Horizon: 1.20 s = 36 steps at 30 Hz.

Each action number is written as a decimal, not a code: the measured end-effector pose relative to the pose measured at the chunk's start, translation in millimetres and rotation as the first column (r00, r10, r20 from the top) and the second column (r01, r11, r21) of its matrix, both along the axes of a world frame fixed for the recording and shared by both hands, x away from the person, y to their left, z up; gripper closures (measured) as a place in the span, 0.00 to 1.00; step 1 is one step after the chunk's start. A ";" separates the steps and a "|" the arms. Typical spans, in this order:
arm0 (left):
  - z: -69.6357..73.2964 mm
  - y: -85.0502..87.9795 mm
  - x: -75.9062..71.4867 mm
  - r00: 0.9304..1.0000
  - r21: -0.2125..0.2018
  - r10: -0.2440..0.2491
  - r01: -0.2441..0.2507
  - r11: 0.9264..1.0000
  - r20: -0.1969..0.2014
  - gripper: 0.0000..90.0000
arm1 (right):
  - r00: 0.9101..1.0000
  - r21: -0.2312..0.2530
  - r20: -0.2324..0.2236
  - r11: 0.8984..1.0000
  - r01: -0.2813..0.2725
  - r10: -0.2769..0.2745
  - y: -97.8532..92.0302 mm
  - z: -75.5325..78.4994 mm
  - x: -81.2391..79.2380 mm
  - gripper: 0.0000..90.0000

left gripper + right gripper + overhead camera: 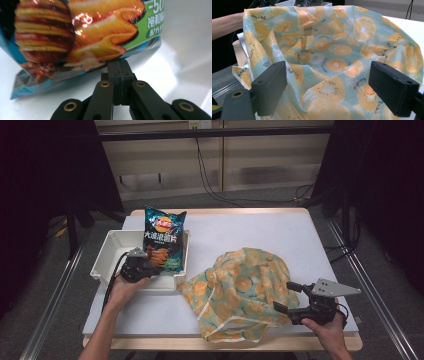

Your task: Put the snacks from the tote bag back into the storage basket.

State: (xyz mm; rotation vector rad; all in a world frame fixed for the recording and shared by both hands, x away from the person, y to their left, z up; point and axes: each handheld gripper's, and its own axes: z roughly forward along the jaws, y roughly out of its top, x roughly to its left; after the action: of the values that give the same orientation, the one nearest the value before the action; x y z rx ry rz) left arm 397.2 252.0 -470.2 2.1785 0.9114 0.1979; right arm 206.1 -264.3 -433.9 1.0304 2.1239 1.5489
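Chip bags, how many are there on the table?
1. The chip bag stands in the white bin at the table's left, its bottom edge pinched by the left gripper. The fruit-print bag could hide more.

chip bag (75, 37) with "-50" and Chinese characters on green patch

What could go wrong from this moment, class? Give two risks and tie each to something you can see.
1. The left gripper pinches only the bottom edge of the chip bag, which stands in the white bin. So thin a hold may slip or tear the seam.
2. The right gripper is open at the fruit-print bag, gripping nothing. The limp fabric might sag shut or slide near the table's front edge.
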 end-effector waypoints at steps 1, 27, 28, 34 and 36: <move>1.3 -1.7 2.1 1.000 0.016 -0.003 0.003 1.000 -0.004 1.00 | 1.000 0.000 -0.001 1.000 0.001 -0.001 0.2 0.2 -0.2 0.17; 13.5 -31.6 32.7 0.995 0.136 -0.079 0.088 0.987 -0.068 1.00 | 1.000 0.002 0.002 1.000 -0.002 0.002 -1.0 1.0 -0.3 0.17; 14.9 -29.6 36.5 0.992 0.162 -0.103 0.114 0.980 -0.071 1.00 | 1.000 0.004 -0.001 1.000 0.002 -0.002 -1.6 0.8 -0.2 0.17; 16.4 -38.6 38.2 0.979 0.164 -0.177 0.193 0.968 -0.103 1.00 | 1.000 -0.001 -0.003 1.000 -0.001 0.001 -1.6 -0.5 1.2 0.17; 19.7 -45.1 33.9 0.966 0.157 -0.236 0.250 0.955 -0.103 1.00 | 1.000 0.002 -0.002 1.000 0.002 -0.002 -1.9 -0.2 1.2 0.17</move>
State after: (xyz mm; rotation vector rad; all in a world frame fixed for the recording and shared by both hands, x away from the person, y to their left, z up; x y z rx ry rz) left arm 431.1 206.9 -450.5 2.4495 0.6825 0.0662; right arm 207.2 -266.3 -434.1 1.0347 2.1223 1.5498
